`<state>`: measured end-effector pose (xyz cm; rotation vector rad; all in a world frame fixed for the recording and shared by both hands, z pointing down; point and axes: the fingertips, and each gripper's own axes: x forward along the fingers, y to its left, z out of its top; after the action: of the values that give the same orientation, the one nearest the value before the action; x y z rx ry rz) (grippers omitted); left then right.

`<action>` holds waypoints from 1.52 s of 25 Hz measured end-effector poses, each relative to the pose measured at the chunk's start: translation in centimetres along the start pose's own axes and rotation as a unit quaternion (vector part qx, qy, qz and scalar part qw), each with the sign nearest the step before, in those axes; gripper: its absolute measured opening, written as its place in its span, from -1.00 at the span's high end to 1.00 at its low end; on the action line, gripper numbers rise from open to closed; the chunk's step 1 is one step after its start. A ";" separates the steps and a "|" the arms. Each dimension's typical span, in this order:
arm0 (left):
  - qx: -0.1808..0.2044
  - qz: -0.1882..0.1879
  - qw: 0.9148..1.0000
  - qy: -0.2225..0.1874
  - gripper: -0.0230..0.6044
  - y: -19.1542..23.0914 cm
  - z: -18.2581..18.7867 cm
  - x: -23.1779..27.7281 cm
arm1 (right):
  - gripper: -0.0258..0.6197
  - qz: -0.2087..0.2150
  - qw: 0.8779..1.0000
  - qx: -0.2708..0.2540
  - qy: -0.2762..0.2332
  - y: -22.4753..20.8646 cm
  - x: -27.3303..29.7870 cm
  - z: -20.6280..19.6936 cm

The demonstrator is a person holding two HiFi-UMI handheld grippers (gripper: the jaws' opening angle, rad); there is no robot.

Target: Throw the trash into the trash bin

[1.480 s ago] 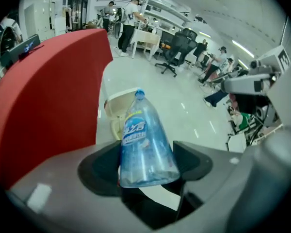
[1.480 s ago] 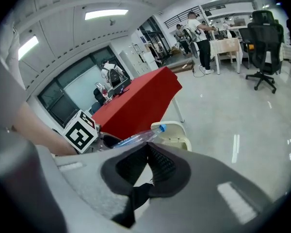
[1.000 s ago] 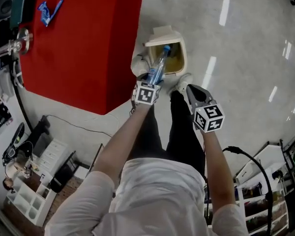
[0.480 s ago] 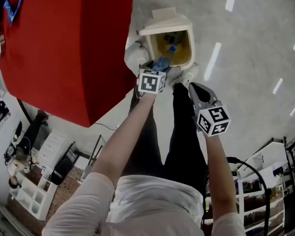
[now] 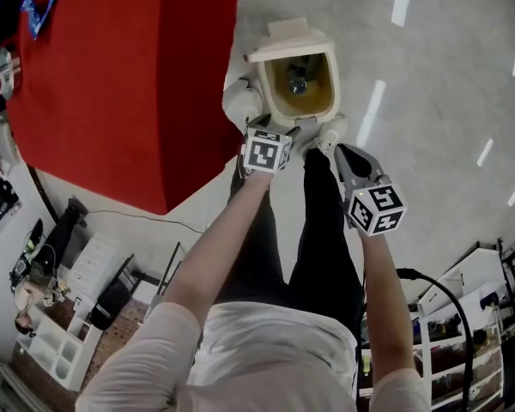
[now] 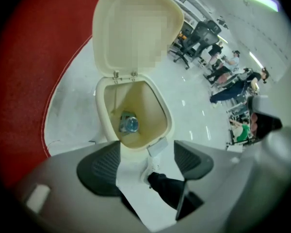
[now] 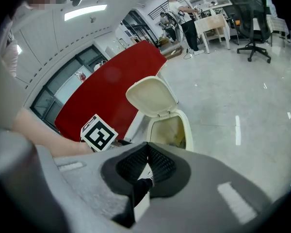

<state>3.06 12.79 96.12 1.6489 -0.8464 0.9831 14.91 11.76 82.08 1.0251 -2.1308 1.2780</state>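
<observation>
one plastic bottle point(image 5: 298, 84) lay at the bottom of the cream trash bin point(image 5: 332, 80), whose hinged lid point(image 5: 287, 34) stood swung up and open. your left gripper point(image 5: 273, 130) hung just over the bin's near rim, its jaws spread wide with nothing caught between them; through that gap its own view showed only pale floor point(image 5: 429, 101), your dark trouser leg point(image 6: 167, 191) and a white shoe point(image 5: 330, 134). your right gripper point(image 5: 343, 154) was beside it, a little further back from the bin, its jaws pressed together and empty. the bin stood on the glossy floor just beside the red-draped table point(image 5: 112, 84), and your shoe was close against its front edge.
</observation>
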 end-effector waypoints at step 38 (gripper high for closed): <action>0.131 -0.071 0.982 -0.120 0.91 -13.0 7.0 -35.4 | 0.92 -0.003 0.991 -0.117 -0.065 16.8 -18.3 13.5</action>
<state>0.87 11.98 57.89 2.0559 -0.7665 0.8336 13.14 11.51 53.89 1.0376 -2.3080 0.9517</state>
